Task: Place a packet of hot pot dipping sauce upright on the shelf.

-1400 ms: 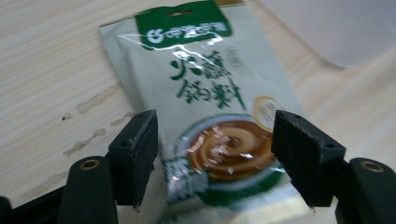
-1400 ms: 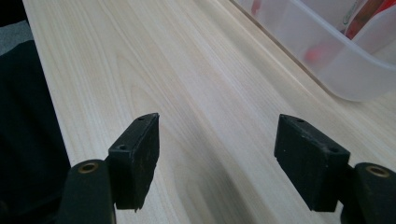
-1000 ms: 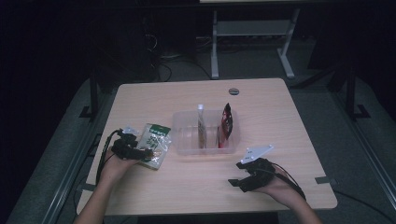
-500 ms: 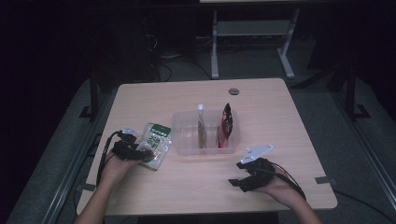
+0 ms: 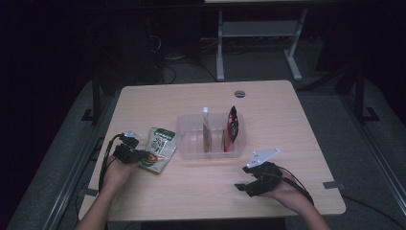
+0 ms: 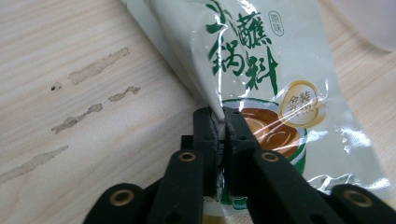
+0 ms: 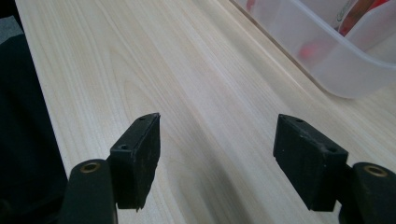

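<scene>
At the left side of the desk (image 5: 201,98) the left tongs (image 5: 130,154) are closed on the edge of the green sauce packet (image 5: 159,149); in the left gripper view the two jaws pinch a fold of the packet between them, and the rest of the packet lies flat on the wood; just to the right of the packet stands the clear plastic tray (image 5: 186,138), with a pale pouch (image 5: 206,135) and a red pouch (image 5: 232,123) upright inside it; further right, near the front edge, the right tongs (image 5: 243,187) are wide open and hold nothing, above bare wood, with the tray corner near them.
</scene>
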